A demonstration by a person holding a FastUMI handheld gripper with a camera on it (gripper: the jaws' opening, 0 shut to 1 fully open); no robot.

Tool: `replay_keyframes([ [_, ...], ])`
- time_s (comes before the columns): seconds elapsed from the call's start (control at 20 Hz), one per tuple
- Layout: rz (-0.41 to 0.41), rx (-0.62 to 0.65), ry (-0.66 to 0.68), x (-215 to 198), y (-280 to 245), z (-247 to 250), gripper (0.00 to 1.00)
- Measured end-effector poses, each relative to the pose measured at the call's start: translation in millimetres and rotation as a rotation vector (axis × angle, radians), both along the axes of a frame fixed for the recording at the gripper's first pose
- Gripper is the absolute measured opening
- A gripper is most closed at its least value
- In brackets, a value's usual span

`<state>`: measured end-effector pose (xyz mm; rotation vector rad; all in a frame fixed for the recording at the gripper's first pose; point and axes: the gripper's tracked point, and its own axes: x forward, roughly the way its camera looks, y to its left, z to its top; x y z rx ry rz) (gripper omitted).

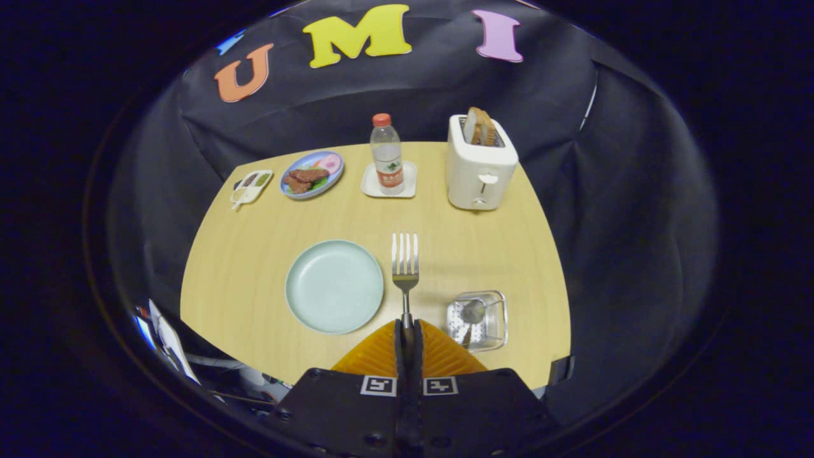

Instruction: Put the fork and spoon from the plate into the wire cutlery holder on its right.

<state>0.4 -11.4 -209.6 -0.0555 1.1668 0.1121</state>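
Above the counter [254, 280], my fingers [407, 331] pinched on the fork [405, 267] handle, tines pointing ahead, plate [334, 286] just left, spoon [472, 313] in the holder [502, 321] right.

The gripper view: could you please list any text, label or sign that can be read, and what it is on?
Bottle label: print too small and blurred to read.
Gripper, shut on the fork: two square coded markers, no words.
Toaster, plate, holder: no text.
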Motion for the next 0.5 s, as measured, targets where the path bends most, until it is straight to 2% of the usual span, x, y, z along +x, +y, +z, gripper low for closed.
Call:
replay_keyframes([
  [0.2, -0.018, -0.041, 0.095, -14, -57, -2, 0.0],
  [0.5, -0.007, -0.022, 0.263, -28, -82, -23, 0.0],
])
